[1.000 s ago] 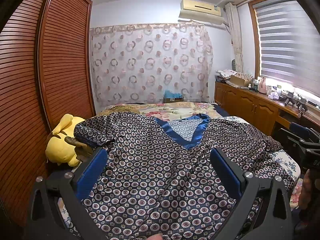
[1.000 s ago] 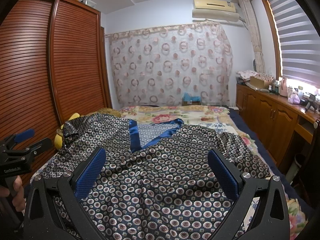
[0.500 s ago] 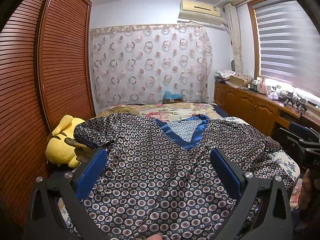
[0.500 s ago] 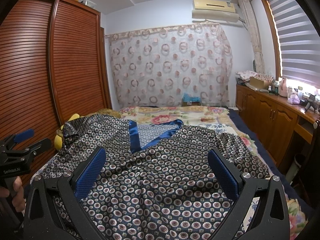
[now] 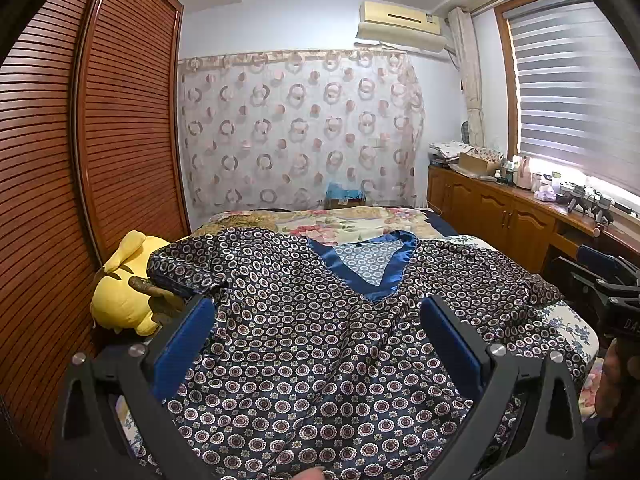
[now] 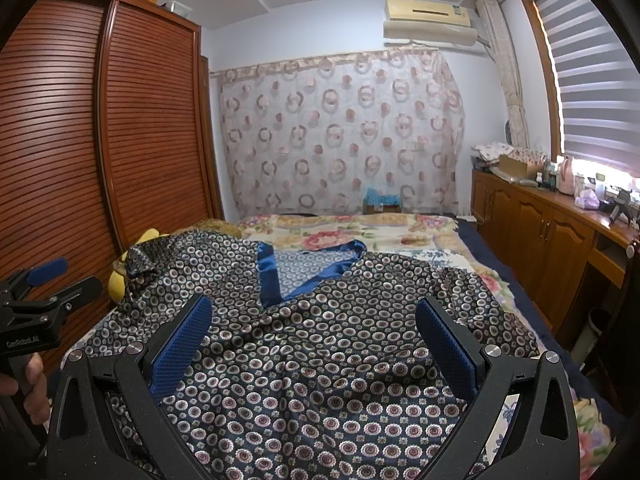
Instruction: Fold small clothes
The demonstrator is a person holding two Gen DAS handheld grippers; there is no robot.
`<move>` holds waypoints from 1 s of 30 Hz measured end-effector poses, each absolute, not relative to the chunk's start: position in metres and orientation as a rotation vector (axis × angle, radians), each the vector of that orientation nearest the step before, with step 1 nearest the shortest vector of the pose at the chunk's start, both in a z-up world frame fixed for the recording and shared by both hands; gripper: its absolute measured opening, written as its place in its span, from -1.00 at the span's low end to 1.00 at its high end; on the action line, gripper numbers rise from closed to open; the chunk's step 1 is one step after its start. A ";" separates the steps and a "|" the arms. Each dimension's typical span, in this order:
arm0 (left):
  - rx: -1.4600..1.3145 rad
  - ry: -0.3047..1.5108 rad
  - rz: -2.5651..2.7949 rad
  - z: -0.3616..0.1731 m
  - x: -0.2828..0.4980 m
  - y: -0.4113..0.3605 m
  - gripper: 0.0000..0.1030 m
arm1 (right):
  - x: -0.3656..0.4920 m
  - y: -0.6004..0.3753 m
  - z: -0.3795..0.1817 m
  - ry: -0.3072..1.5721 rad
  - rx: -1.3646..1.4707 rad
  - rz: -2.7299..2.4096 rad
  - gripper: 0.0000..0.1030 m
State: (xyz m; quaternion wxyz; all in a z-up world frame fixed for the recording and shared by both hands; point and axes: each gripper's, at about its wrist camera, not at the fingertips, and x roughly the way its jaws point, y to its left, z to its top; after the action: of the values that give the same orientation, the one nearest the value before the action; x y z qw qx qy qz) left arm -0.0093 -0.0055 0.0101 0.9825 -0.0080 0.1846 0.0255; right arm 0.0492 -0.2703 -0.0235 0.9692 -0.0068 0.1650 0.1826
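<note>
A dark navy top (image 5: 320,344) printed all over with small pale rings and reddish dots lies spread on the bed (image 5: 360,220), front side up, directly ahead of and beneath both hand-held grippers. Its fabric looks satiny and slightly rumpled, with soft creases running through the middle. A plain bright blue band trims the V-shaped neckline (image 5: 368,268), which points toward the grippers; inside the V a lighter blue ringed lining shows. Both short sleeves are stretched outward: one sleeve (image 5: 180,268) lies ahead and left of the left hand-held gripper (image 5: 316,336), its cuff resting against a yellow plush toy (image 5: 120,292), the other sleeve (image 5: 536,284) reaches ahead and right toward the bed's edge.

The left hand-held gripper hangs over the lower half of the top with its blue-padded fingers (image 5: 184,344) spread wide apart, released, grasping nothing. The right hand-held gripper (image 6: 312,340) is likewise spread wide, its fingers (image 6: 180,344) apart above the cloth, holding nothing. In the right wrist view the top (image 6: 320,360) fills the area between and below the fingers, and the neckline (image 6: 288,276) lies ahead, slightly left of centre.

Beyond the top a floral bedspread (image 6: 360,236) covers the far part of the bed
</note>
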 end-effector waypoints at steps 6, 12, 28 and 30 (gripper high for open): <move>-0.017 0.390 0.056 0.007 -0.004 -0.005 1.00 | 0.053 -0.271 -0.021 0.343 -0.012 0.375 1.00; -0.009 0.407 0.094 -0.006 0.009 0.013 1.00 | 0.065 -0.265 -0.031 0.375 -0.016 0.385 1.00; -0.026 0.535 0.185 -0.035 0.057 0.115 1.00 | 0.109 -0.229 -0.078 0.482 -0.084 0.488 1.00; -0.015 0.530 0.212 -0.036 0.063 0.126 1.00 | 0.113 -0.223 -0.082 0.501 -0.093 0.511 1.00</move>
State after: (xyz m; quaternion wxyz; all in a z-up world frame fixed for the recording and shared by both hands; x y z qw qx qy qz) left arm 0.0630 0.1255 -0.0357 0.9594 -0.0075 0.2616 0.1048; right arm 0.1127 -0.2235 -0.0823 0.9357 -0.0455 0.2451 0.2498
